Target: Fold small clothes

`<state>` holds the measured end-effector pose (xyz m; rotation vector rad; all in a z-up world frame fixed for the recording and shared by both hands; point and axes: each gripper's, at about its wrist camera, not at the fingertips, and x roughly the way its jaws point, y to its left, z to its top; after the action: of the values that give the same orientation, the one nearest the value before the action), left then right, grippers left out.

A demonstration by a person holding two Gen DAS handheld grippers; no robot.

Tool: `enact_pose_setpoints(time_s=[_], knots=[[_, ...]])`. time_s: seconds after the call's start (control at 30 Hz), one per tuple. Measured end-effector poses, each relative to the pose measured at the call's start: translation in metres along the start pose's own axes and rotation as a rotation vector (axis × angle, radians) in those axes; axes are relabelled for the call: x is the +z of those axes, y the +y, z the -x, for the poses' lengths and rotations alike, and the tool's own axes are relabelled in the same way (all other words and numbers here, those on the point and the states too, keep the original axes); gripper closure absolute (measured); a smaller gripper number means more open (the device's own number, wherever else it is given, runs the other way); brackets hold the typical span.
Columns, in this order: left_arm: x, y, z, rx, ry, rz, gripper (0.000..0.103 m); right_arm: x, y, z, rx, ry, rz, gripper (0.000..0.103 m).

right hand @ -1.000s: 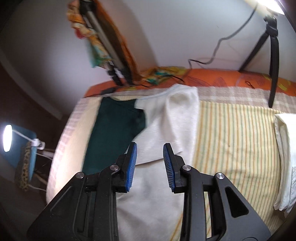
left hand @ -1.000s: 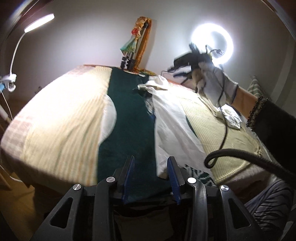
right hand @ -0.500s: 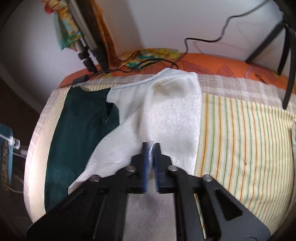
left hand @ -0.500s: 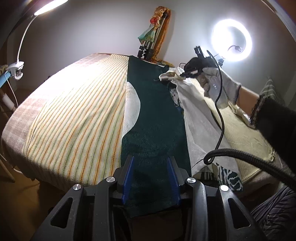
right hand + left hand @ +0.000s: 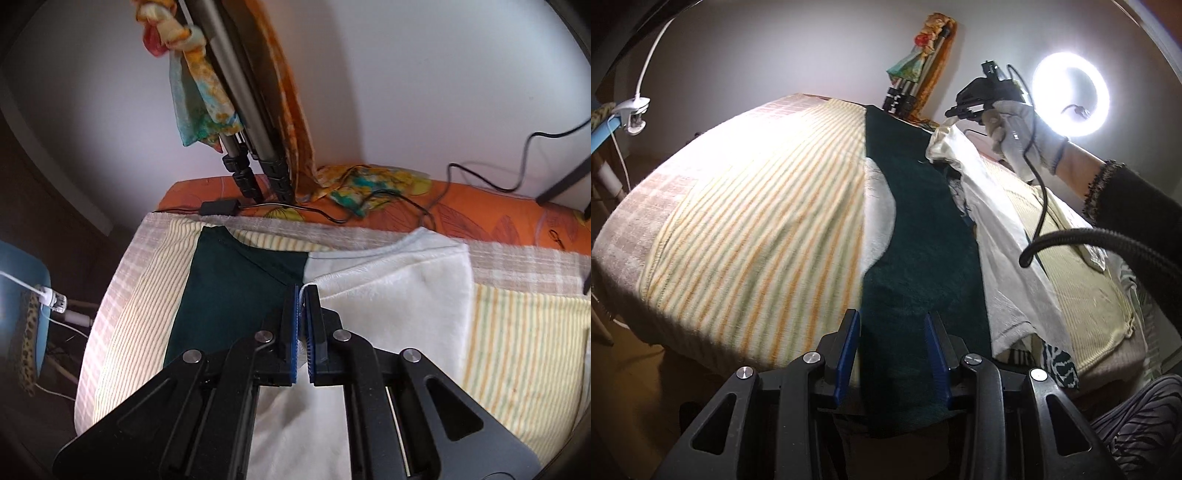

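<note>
While our right gripper (image 5: 303, 295) pinches the edge of the white garment (image 5: 399, 291), its blue pads (image 5: 292, 332) are pressed together with just a sliver of cloth showing between them. From the left wrist view we see that same gripper (image 5: 955, 112) held up off the bed by our gloved right hand (image 5: 1019, 136), and the white garment (image 5: 1001, 240) hangs from it in a long slanting fold that runs down toward the near edge of the bed. Our left gripper (image 5: 892, 332) sits low at that near edge, fingers spread wide, with the dark green cloth (image 5: 916, 236) lying between them and draping over the edge; nothing is gripped there. That green cloth stretches as a long band across the striped blanket (image 5: 757, 229), and the white garment partly overlaps its right side. From the right wrist view the green cloth (image 5: 225, 288) lies left of the pinch point and the far end of the white garment spreads flat to the right on the striped blanket (image 5: 524, 332). Beyond the blanket we see an orange sheet (image 5: 480, 206) with a cable (image 5: 332, 218) and a colourful scarf (image 5: 369, 184) on it, and tripod legs (image 5: 258, 173) leaning at the wall. A ring light (image 5: 1071, 96) glows behind our right hand, and a clip lamp (image 5: 633, 114) stands off to the left.
</note>
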<state>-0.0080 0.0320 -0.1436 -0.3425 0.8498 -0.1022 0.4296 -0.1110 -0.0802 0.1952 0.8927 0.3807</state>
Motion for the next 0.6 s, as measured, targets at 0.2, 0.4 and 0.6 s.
enact_pose_setpoints(time_s=[0.2, 0.4, 0.6], knots=[[0.002, 0.013, -0.003, 0.023, 0.008, 0.033, 0.067, -0.003, 0.021, -0.066, -0.002, 0.082, 0.017, 0.098], [0.002, 0.011, -0.002, 0.048, 0.0, 0.005, 0.067, -0.002, 0.025, -0.065, 0.093, 0.082, 0.004, 0.056], [0.001, 0.002, 0.005, 0.059, -0.024, -0.051, 0.065, -0.013, 0.013, 0.029, 0.114, -0.045, -0.013, 0.051]])
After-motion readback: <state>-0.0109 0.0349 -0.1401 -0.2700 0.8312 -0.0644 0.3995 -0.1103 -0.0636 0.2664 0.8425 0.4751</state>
